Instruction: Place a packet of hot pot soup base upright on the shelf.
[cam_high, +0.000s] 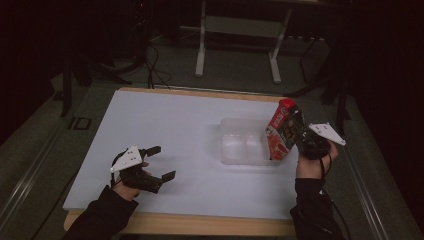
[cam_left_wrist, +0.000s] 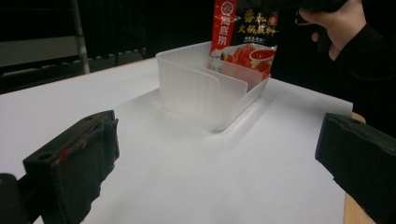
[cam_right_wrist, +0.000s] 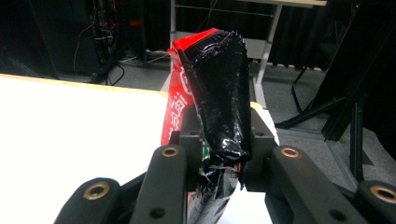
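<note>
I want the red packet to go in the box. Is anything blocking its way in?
Nothing visible blocks it. The right gripper holds the sauce packet at the right end of the clear box; that compartment looks empty beyond the inner divider.

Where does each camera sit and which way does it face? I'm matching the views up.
High view: above the person's side, looking down on the white table; both forearms and hands enter below.
Left gripper view: on the open left gripper, facing the clear bin.
Right gripper view: on the right gripper, along the pinched red sauce packet.
All share the packet.
</note>
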